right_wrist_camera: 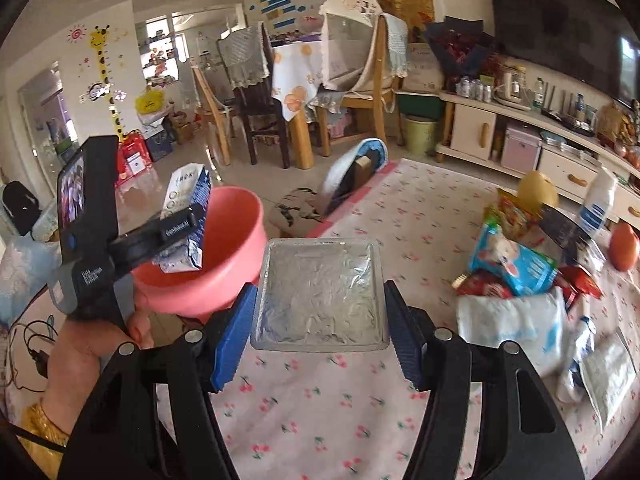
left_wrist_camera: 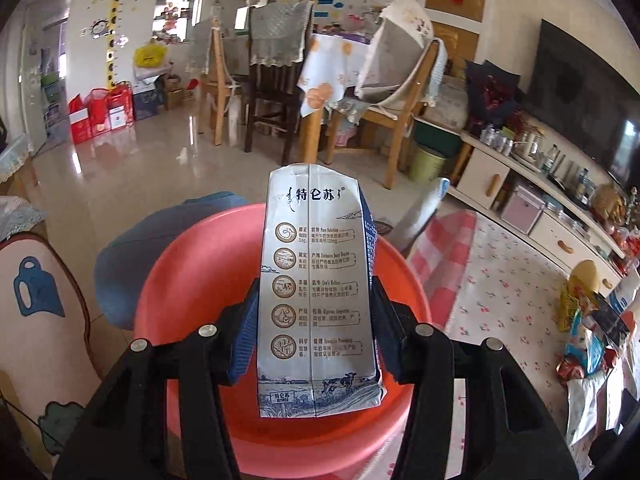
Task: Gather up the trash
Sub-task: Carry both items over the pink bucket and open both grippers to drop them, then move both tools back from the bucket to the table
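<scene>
While the left gripper (left_wrist_camera: 316, 320) clamps the silver-blue milk carton (left_wrist_camera: 318, 292) above the pink plastic basin (left_wrist_camera: 192, 276), the right gripper (right_wrist_camera: 320, 300) clamps a crinkly foil tray (right_wrist_camera: 320, 292) beside that basin; both look light and crushable, best held by their sides.

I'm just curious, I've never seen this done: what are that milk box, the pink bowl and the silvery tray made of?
The milk carton looks like coated paperboard: printed matte faces, folded seam, creased corners. The pink basin seems moulded plastic, smooth with a soft sheen and a thin flared rim. The tray looks like clear thin plastic with crinkled foil or film inside; which, I can't tell.
</scene>
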A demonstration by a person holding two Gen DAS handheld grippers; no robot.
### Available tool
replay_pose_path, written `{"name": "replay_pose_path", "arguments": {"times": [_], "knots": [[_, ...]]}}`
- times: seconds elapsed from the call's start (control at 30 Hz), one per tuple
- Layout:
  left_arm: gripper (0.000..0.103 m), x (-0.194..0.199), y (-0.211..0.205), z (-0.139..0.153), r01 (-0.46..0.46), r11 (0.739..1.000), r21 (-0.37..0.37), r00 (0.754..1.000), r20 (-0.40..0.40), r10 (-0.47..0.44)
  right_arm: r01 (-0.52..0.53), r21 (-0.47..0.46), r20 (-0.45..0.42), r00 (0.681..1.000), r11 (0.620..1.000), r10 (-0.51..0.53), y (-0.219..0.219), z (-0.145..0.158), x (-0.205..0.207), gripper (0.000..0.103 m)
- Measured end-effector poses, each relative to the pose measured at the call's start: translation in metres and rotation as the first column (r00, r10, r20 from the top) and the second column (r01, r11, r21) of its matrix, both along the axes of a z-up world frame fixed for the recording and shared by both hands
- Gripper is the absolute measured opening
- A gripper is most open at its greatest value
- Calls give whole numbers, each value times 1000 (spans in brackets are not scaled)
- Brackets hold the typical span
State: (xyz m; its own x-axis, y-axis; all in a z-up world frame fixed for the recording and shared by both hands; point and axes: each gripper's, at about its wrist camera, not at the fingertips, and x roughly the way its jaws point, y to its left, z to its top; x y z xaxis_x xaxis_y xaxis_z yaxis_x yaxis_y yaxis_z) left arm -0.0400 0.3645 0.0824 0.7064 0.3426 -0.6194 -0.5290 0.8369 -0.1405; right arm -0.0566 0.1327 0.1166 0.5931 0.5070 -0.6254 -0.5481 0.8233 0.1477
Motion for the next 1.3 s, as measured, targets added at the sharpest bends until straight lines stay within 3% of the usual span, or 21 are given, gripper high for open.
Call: {"name": "replay_pose_path", "arguments": {"times": [0.27,0.37,0.5,0.63,0.83,1.03,1.3], "knots": [[53,-4,51,-10,-133,990,-46,990,-52,130,-108,26,-48,993,994,109,92,-3,46,64],[53,-3,59,-16,-141,986,-90,988,-71,135,-121,18,-64,990,993,122,109,-11,57,64],[53,-1,62,-20,-150,985,-91,986,-88,142,-140,13,-88,986,990,141,119,-24,65,64],[63,0,68,-23,-170,979,-112,982,-103,159,-158,25,-119,980,987,159,122,-35,72,65],[76,1,65,-24,-165,980,-113,983,-101,154,-125,41,-121,984,991,129,117,-40,73,77],[85,4,55,-18,-156,987,-47,983,-105,151,-51,19,-72,996,999,53,97,-36,63,88],[91,10,26,-4,-97,994,55,991,-85,101,52,-39,4,999,998,-52,62,-29,47,89]]}}
